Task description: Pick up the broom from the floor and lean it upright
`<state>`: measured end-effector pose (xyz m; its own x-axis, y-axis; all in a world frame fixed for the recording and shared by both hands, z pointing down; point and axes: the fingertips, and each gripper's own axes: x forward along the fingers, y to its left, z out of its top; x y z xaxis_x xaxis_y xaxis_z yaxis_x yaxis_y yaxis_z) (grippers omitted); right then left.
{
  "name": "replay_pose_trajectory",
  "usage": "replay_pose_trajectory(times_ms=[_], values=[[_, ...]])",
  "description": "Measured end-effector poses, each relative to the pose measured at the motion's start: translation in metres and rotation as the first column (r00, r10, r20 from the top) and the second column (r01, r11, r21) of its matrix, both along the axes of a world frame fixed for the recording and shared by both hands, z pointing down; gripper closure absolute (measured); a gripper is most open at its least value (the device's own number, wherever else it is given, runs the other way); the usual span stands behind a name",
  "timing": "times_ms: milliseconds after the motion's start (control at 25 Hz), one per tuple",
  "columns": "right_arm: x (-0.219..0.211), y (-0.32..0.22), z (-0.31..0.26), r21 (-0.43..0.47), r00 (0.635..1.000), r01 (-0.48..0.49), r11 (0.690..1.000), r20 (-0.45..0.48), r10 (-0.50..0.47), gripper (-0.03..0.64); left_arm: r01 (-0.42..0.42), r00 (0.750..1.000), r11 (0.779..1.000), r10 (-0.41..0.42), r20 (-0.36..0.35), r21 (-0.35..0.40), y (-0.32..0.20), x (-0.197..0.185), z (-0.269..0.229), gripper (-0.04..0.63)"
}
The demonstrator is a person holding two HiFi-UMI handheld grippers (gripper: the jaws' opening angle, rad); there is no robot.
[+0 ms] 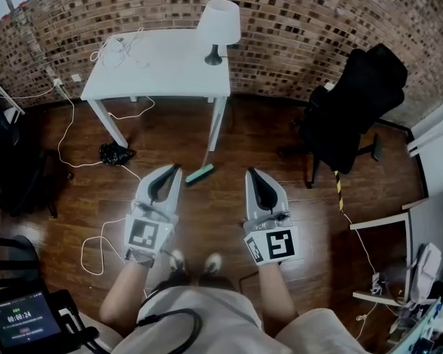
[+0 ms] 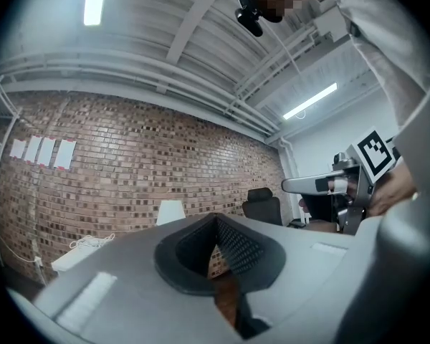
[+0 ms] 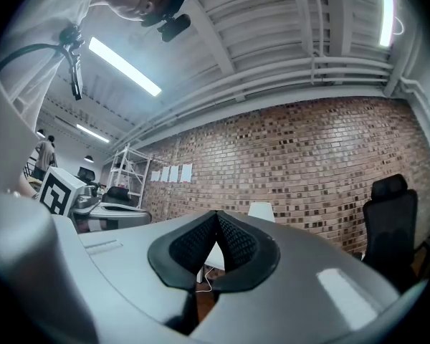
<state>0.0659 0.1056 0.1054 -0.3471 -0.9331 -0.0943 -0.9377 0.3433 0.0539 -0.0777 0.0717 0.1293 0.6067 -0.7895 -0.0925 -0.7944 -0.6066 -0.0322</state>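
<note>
Risks: the slick dark wooden floor (image 1: 221,212) could let the brush head skate out. The white rectangular table (image 1: 162,65) offers only a slim leg and an edge as support, so the stick could slide sideways and drop.

The broom with the teal brush head and thin pale stick (image 1: 200,173) has its head on the floor just before the table's front leg. The stick seems to rise against that leg, but I can't confirm the lean.

Left hand-held gripper (image 1: 175,168) and right hand-held gripper (image 1: 250,172) both have jaws together, hold nothing, and are apart from the broom.
</note>
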Motion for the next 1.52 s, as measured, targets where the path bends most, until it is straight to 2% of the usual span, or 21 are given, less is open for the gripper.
replay_pose_trajectory(times_ms=[1520], values=[[0.008, 0.005, 0.020, -0.047, 0.998, -0.053, 0.997, -0.025, 0.052, 0.606, -0.030, 1.000, 1.000, 0.030, 0.007, 0.001, 0.001, 0.008, 0.004, 0.595]])
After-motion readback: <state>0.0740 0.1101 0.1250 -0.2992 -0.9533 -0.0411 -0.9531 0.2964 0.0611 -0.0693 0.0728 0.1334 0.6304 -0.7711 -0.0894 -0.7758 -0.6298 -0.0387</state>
